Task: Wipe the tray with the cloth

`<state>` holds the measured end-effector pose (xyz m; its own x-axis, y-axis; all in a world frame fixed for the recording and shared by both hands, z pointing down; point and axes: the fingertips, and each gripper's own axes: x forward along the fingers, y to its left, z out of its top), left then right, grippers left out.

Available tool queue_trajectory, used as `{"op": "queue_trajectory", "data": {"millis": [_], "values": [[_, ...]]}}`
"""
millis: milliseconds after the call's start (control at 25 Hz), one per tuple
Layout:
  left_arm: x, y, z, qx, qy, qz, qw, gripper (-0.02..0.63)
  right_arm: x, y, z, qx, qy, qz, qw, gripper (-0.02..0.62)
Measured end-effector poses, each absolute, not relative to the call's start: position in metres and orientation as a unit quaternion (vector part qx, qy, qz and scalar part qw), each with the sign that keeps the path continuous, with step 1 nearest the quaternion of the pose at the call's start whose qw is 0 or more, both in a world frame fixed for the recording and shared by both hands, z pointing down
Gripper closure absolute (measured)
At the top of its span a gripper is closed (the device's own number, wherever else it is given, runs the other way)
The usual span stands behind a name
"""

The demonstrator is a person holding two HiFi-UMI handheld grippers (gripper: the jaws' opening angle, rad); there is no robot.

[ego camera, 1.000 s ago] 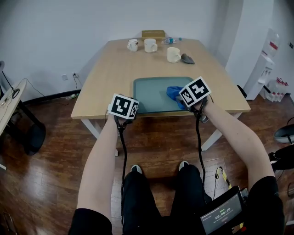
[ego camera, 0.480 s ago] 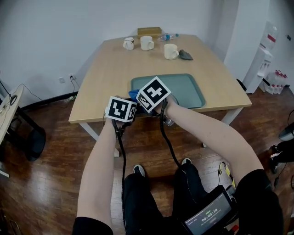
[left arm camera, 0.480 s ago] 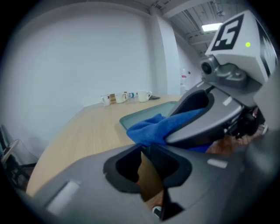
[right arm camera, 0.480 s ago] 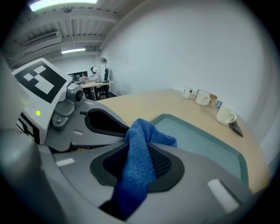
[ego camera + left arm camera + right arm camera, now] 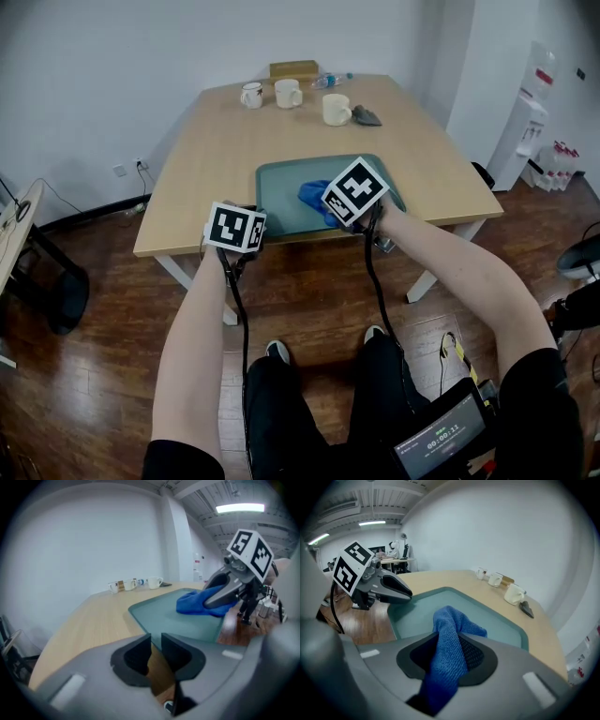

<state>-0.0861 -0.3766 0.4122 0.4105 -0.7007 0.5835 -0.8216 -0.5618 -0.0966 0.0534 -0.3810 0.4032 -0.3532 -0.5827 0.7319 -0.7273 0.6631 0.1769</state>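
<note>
A teal tray [image 5: 277, 208] lies near the front edge of the wooden table [image 5: 206, 159]. On the middle of the tray rests a crumpled blue cloth [image 5: 313, 194]. My right gripper [image 5: 336, 208] is over the tray and shut on the cloth [image 5: 449, 641], which bunches up between its jaws above the tray's floor [image 5: 419, 611]. My left gripper [image 5: 234, 246] hovers at the table's front edge, left of the tray. Its jaws [image 5: 156, 641] stand together with nothing between them. From the left gripper view the tray [image 5: 164, 620], the cloth [image 5: 194, 605] and the right gripper [image 5: 224, 596] are all visible.
At the table's far end stand three mugs [image 5: 251, 95] [image 5: 288, 93] [image 5: 336, 110], a cardboard box [image 5: 293, 68], a plastic bottle [image 5: 330, 81] and a small dark object [image 5: 366, 116]. A water dispenser [image 5: 525, 117] is against the right wall. Wooden floor surrounds the table.
The right gripper dragged the cloth from the tray's right part to its front left corner, then back toward the middle. The left gripper stayed at the table edge.
</note>
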Motion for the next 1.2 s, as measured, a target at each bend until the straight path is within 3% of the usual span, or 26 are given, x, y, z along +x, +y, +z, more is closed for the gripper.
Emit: {"op": "queue_trajectory", "data": {"millis": [280,440,760,1200], "values": [[-0.084,-0.376,0.412,0.835,-0.454,0.293,0.103,0.535,0.156,-0.392,0.406,0.445,-0.776,0.052,0.444,0.483],[-0.082,-0.375,0.412,0.837,-0.451,0.293,0.101,0.537,0.170,-0.399,0.408,0.435,-0.786,0.036,0.437,0.483],[-0.080,-0.368,0.410,0.838,-0.450,0.296,0.084,0.537,0.069,-0.433,0.368,0.362,-0.841,-0.096,0.390,0.483],[-0.080,-0.368,0.403,0.839,-0.450,0.296,0.076,0.537,-0.039,-0.506,0.385,0.295,-0.814,-0.193,0.461,0.485]]}}
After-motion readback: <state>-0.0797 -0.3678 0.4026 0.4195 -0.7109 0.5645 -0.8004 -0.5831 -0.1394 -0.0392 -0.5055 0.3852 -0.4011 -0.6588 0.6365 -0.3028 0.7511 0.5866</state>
